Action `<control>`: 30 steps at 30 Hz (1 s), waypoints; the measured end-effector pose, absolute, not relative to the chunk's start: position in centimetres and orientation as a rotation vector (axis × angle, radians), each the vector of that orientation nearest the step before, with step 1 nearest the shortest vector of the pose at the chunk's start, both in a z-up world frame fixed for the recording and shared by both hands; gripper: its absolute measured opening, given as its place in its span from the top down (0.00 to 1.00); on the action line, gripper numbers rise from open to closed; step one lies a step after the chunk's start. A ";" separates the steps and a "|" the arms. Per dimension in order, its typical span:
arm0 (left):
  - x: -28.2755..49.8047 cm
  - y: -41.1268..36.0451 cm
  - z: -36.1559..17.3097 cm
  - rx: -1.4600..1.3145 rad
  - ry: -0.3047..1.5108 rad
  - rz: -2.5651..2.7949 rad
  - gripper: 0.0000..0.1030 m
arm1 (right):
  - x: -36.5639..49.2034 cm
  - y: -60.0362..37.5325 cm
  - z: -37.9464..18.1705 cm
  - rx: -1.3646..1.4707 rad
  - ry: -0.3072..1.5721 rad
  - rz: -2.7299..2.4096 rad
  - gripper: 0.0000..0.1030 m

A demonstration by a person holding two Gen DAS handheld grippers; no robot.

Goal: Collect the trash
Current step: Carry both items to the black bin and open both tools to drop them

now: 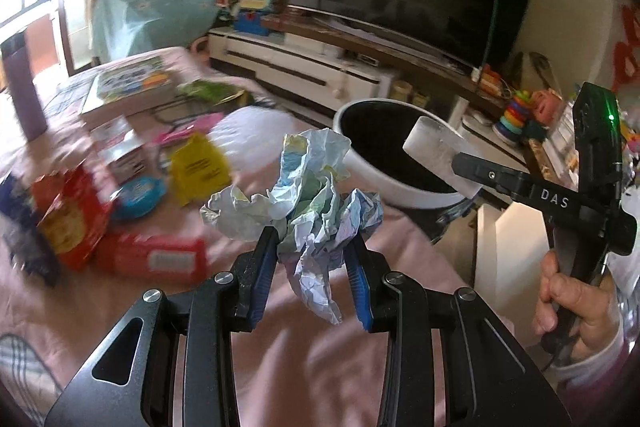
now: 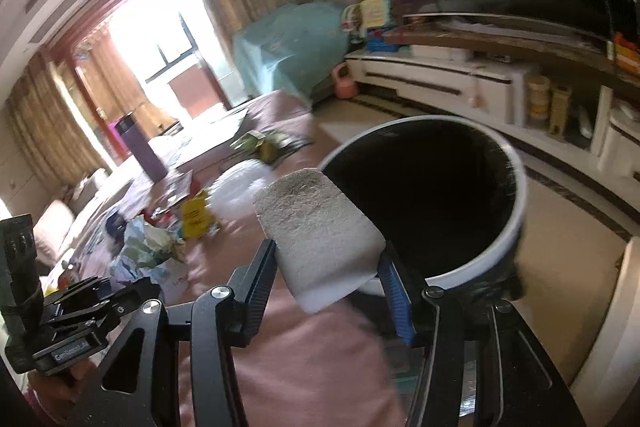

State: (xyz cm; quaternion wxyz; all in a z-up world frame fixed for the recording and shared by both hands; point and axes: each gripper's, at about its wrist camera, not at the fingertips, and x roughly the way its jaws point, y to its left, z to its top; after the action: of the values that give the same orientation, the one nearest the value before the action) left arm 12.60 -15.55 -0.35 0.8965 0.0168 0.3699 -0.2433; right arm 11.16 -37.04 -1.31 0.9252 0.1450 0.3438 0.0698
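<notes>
1. Hovering at the mouth of the bin, the right claw is clamped on a white foam block, one blue-padded finger pressing each side of it

2. Key relation: the bin's dark opening lies just ahead of the right claw and slightly to its right, with the block's far end already reaching over the near white rim; from the left wrist view the block sits above the bin interior

3. The block's long axis runs forward along the right claw's fingers, pointing into the bin, so a release here would likely drop it inside

4. The left claw is squeezed onto a crumpled paper ball, which bulges up and out past the fingertips, with a loose tail hanging down between the fingers

5. For the left claw the bin is ahead and off to the right, beyond the paper ball, so the right claw is clearly the nearer one and looks first in line

6. Pose: the right claw is held level and aimed forward-left across the bin; the person's right hand grips its handle low on the far right of the left claw

7. More rubbish waits on the pink-covered bench: a yellow wrapper and red snack packets lie ahead-left of the left claw, well apart from the bin
</notes>
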 end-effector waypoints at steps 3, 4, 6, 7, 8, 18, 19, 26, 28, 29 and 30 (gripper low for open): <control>13.5 -17.4 -0.1 0.036 0.771 -0.536 0.68 | 11.4 -38.9 -1.3 0.312 0.700 0.099 0.49; 13.9 -18.0 0.1 0.038 0.771 -0.544 0.68 | 11.5 -39.5 -1.3 0.313 0.699 0.086 0.49; 14.5 -19.0 0.3 0.043 0.770 -0.555 0.68 | 11.6 -40.2 -1.2 0.310 0.697 0.067 0.49; 14.7 -19.5 0.4 0.046 0.769 -0.562 0.68 | 11.7 -40.7 -1.2 0.310 0.698 0.059 0.49; 15.1 -20.0 0.5 0.050 0.769 -0.566 0.68 | 11.7 -41.1 -1.2 0.309 0.696 0.052 0.49; 18.4 -24.6 -0.1 0.072 0.816 -0.614 0.68 | 13.5 -43.5 -1.3 0.293 0.710 0.010 0.48; 18.6 -25.0 -0.1 0.076 0.819 -0.618 0.67 | 13.7 -43.6 -1.4 0.290 0.712 0.007 0.48; 20.2 -27.0 -0.8 0.095 0.836 -0.629 0.61 | 15.1 -44.5 -1.7 0.285 0.732 0.005 0.48; 20.4 -27.2 -1.1 0.104 0.849 -0.629 0.45 | 15.5 -44.7 -1.8 0.276 0.738 0.000 0.45; 20.4 -27.2 -1.2 0.105 0.851 -0.627 0.31 | 15.6 -44.7 -1.9 0.276 0.740 -0.001 0.44; 20.3 -27.2 -1.2 0.105 0.846 -0.621 0.27 | 15.8 -44.8 -1.9 0.276 0.744 -0.001 0.42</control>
State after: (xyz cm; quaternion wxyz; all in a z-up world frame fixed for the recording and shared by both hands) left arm 20.33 -27.23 -1.20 0.8642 0.0501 0.4035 -0.2963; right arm 15.76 -44.77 -1.92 0.9223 0.1343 0.3623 -0.0003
